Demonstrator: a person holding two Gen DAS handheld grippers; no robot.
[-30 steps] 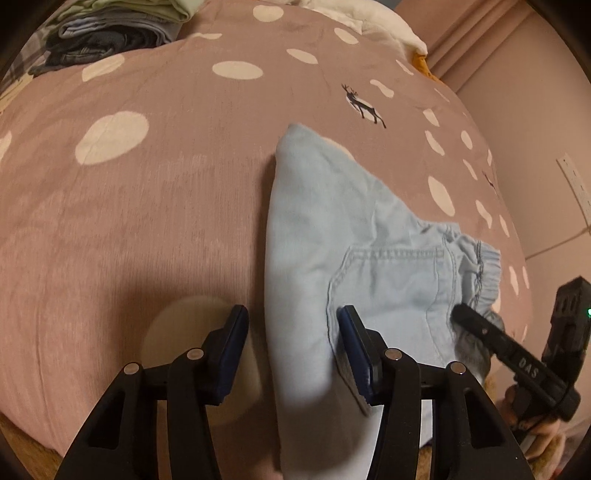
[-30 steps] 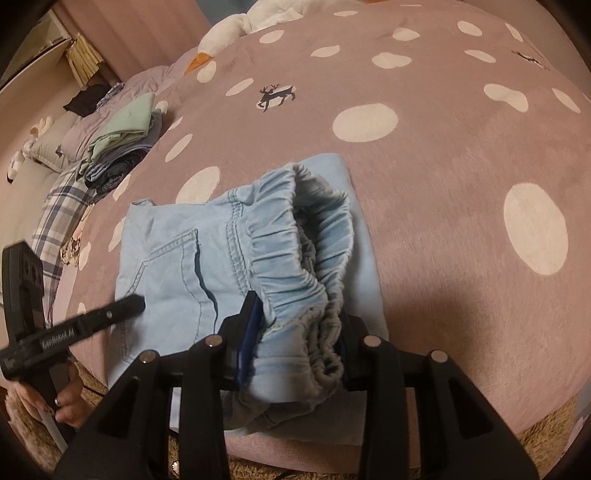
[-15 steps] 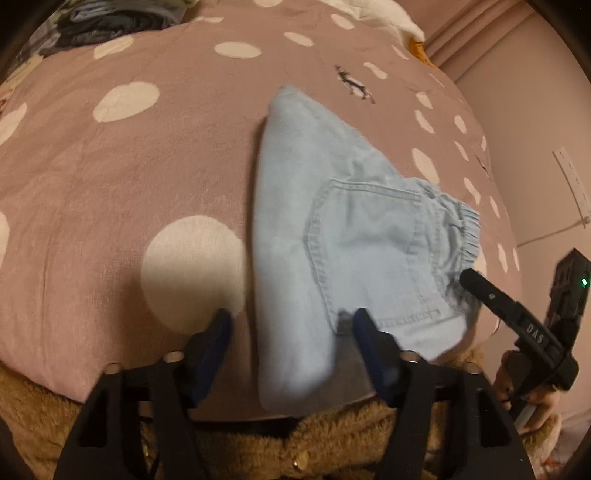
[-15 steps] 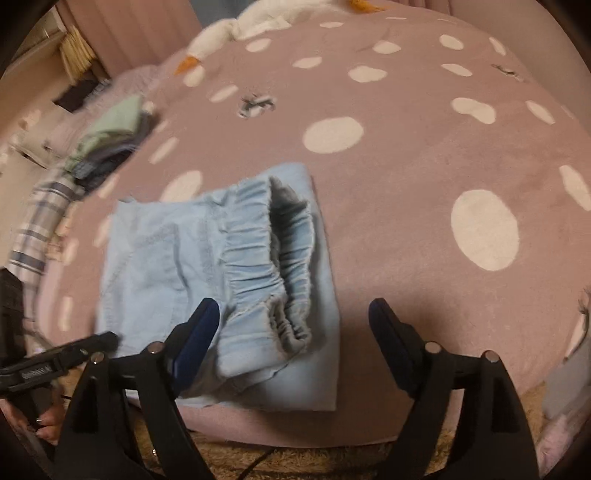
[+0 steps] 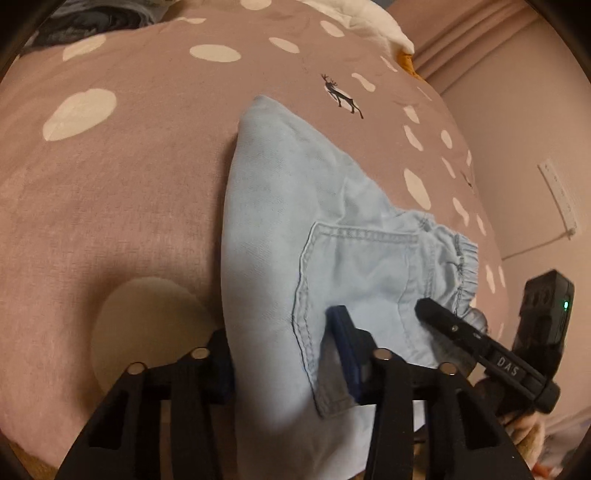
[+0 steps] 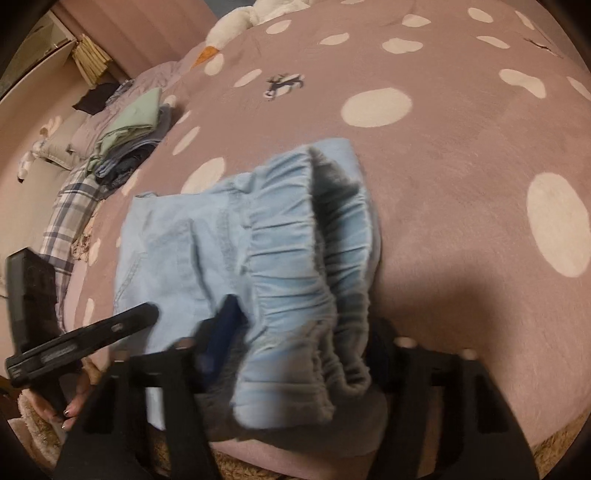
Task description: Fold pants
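Light blue folded pants (image 5: 295,229) lie on a pink dotted bedspread (image 5: 110,166) near the bed's front edge. In the left wrist view my left gripper (image 5: 284,350) straddles the pants' near folded edge, jaws apart, with fabric and the back pocket (image 5: 354,273) between the pads. In the right wrist view my right gripper (image 6: 299,354) straddles the elastic waistband (image 6: 295,273), jaws apart, the waistband bunched between them. Each gripper shows in the other's view, the right (image 5: 480,343) and the left (image 6: 85,339).
A stack of folded clothes (image 6: 129,147) and a plaid cloth (image 6: 70,214) lie at the bed's far left. A white pillow (image 5: 369,22) sits at the head. A wall with a cable (image 5: 535,147) stands to the right. Fuzzy carpet (image 6: 33,432) lies below the bed's edge.
Both grippers pulled back with jaws wide, then moved in again over the pants. The right, shut on the waistband a second ago, now straddles it with narrower jaws.
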